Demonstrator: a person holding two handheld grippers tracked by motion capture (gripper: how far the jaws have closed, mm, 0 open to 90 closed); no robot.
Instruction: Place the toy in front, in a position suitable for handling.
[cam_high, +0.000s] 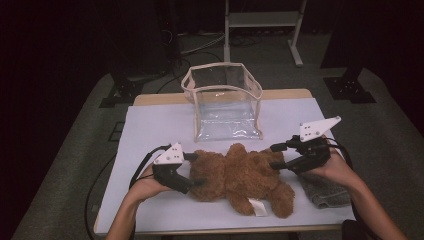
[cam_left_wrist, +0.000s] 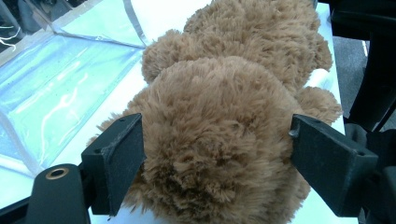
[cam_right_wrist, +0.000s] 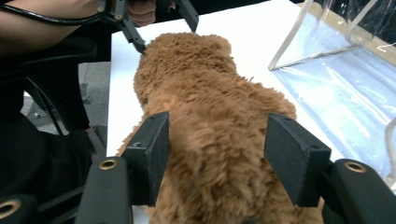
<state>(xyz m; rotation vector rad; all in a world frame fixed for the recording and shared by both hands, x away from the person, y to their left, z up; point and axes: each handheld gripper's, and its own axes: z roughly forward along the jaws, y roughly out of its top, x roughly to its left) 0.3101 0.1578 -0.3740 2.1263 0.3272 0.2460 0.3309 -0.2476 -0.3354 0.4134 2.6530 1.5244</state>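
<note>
Dim room, grey carpet (cam_high: 60, 165), white metal stand (cam_high: 262, 20) behind the table (cam_high: 150, 120)

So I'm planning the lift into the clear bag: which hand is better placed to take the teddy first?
Probably the right tongs: they straddle the teddy bear at the end nearer the clear bag. The left tongs straddle the far end.

- Teddy bear (cam_high: 240, 175) — plain brown plush, white tag.
- Pouch (cam_high: 223, 102) — clear, beige trim.
- Table cover (cam_high: 150, 130) — plain white.
- Cloth (cam_high: 327, 192) — grey.
- Gripper jaws — black; top plates pale grey.
</note>
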